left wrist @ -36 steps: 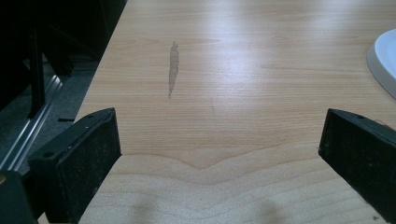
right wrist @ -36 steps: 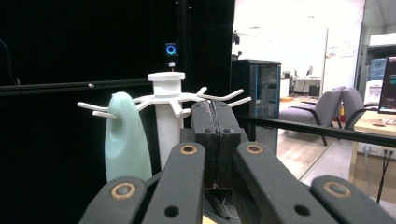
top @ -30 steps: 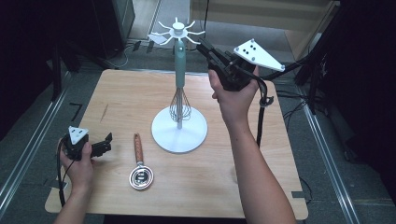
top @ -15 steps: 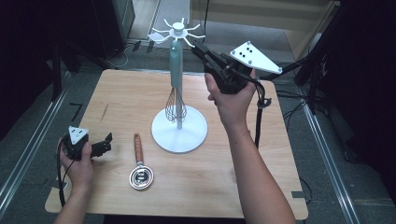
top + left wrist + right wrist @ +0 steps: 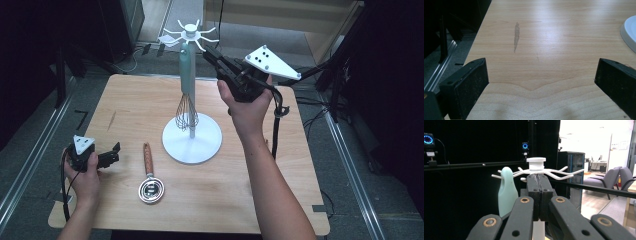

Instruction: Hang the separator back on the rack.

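Note:
A white utensil stand (image 5: 192, 142) with a ring of hooks (image 5: 189, 34) on top stands mid-table. A whisk (image 5: 186, 114) with a mint-green handle hangs from one hook beside the pole. My right gripper (image 5: 207, 50) is held high, just right of the hook ring, shut with nothing between its jaws. In the right gripper view its closed jaws (image 5: 539, 178) point at the white hook ring (image 5: 536, 162), with the mint handle's tip (image 5: 506, 192) to the left. My left gripper (image 5: 114, 154) rests open at the table's front left; its jaws (image 5: 541, 66) stand wide over bare wood.
A small round metal utensil with a wooden handle (image 5: 150, 180) lies flat in front of the stand, right of the left gripper. The stand's white base edge (image 5: 630, 32) shows at the right of the left gripper view. Dark floor and metal rails surround the wooden table (image 5: 280, 190).

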`<state>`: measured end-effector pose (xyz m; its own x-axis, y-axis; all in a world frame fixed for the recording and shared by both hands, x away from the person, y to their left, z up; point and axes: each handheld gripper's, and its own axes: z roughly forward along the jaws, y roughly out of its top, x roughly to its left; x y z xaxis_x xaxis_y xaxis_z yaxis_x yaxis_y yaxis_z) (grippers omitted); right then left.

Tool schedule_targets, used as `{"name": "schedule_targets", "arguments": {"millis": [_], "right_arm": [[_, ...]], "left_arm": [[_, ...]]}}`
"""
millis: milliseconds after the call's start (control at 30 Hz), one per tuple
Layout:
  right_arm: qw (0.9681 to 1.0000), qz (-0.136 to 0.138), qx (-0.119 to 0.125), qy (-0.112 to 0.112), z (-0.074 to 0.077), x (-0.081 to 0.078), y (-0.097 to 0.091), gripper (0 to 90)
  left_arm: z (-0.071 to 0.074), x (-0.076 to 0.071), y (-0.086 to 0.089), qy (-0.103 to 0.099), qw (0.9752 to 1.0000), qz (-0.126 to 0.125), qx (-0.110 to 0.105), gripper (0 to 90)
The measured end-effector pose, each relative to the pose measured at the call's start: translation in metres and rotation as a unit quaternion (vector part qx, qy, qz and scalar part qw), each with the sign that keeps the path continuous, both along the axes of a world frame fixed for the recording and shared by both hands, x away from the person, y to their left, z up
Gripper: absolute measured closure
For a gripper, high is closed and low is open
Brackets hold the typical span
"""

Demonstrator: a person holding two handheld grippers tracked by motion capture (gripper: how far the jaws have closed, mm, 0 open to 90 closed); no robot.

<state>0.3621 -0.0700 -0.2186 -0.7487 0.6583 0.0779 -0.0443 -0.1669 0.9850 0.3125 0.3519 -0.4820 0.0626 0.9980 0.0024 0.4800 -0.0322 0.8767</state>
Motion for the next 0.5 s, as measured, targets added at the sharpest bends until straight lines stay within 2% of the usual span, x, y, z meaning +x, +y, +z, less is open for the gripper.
{"name": "schedule_targets", "arguments": {"millis": [500], "right_arm": [[1.0000, 0.006, -0.006, 0.004, 0.0016, -0.0033, 0.0031, 90.0]], "left_arm": [[0.0001, 0.0000, 0.0001, 0.000, 1.0000, 0.000, 0.001, 0.0]]}}
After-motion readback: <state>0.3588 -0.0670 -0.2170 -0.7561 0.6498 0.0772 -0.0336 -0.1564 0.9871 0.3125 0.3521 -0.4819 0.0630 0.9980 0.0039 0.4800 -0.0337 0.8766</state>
